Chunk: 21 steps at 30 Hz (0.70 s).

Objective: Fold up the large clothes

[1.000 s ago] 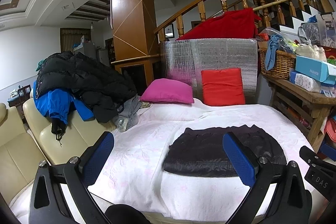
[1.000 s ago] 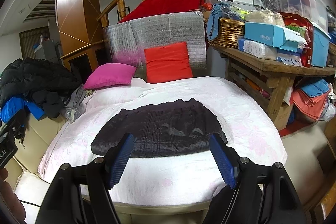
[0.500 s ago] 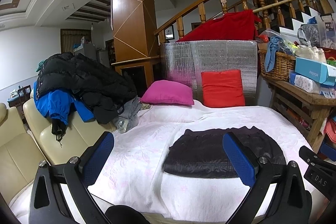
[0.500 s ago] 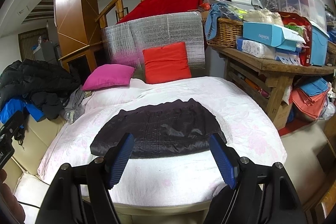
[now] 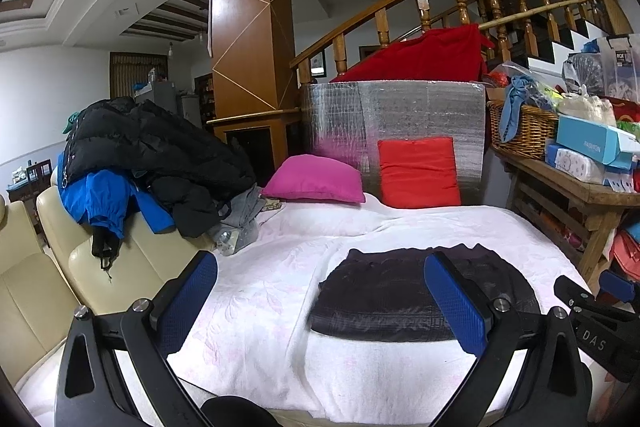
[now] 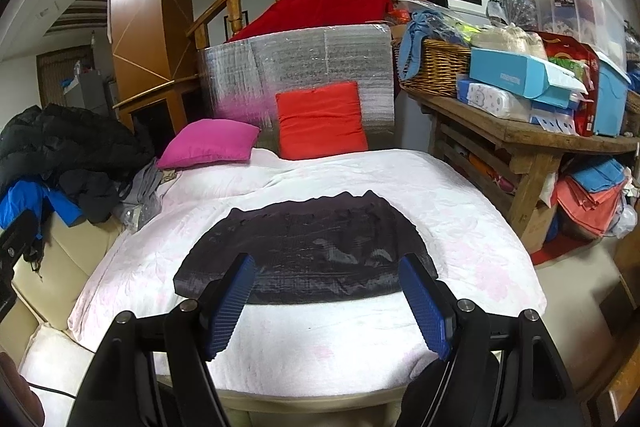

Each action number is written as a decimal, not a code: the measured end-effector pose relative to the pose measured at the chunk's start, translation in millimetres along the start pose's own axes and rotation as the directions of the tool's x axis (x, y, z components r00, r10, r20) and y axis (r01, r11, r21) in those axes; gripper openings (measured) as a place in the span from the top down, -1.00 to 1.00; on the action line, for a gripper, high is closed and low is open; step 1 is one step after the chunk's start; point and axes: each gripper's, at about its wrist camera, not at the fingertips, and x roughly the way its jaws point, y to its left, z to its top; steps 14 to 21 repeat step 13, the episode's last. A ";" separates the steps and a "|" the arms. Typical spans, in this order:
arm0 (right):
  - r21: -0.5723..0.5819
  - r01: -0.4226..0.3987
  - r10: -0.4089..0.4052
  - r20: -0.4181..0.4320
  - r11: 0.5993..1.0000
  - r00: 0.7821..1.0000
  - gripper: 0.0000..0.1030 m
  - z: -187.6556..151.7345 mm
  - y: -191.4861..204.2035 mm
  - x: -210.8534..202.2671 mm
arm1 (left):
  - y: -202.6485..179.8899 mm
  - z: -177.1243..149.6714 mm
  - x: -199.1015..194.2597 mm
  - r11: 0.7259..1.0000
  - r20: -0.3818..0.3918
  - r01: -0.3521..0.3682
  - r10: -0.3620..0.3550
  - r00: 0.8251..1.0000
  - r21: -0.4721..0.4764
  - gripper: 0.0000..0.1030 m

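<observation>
Both left gripper (image 5: pixel 320 303) and right gripper (image 6: pixel 328 301) gaping, empty; best pinch dark garment (image 6: pixel 304 251) near-edge corners on bed (image 6: pixel 360 339), fold away evenly.

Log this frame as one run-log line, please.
left gripper: open, empty | right gripper: open, empty | dark garment: flat on white blanket, untouched | phase: pre-grasp hover

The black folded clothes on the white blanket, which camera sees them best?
The right wrist view: the black folded garment lies whole and centred on the white blanket. In the left wrist view it sits off to the right, partly hidden behind a blue finger pad.
</observation>
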 end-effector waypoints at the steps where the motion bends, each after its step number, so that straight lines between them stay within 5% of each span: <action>1: -0.007 -0.001 0.001 0.000 1.000 1.000 -0.51 -0.3 2.8 0.2 | 1.2 0.1 0.7 1.000 -0.002 0.005 -0.005 1.000 -0.002 -1.00; 12: -0.012 -0.006 0.006 -0.039 1.000 0.999 -0.51 -0.8 3.6 26.1 | 1.6 -3.2 23.0 0.991 -0.049 0.129 -0.130 0.990 -0.020 -1.00; 21: -0.010 0.002 -0.002 -0.039 1.000 0.999 -0.51 0.5 0.5 29.3 | 2.4 -2.5 28.9 0.991 -0.059 0.133 -0.134 0.989 -0.020 -1.00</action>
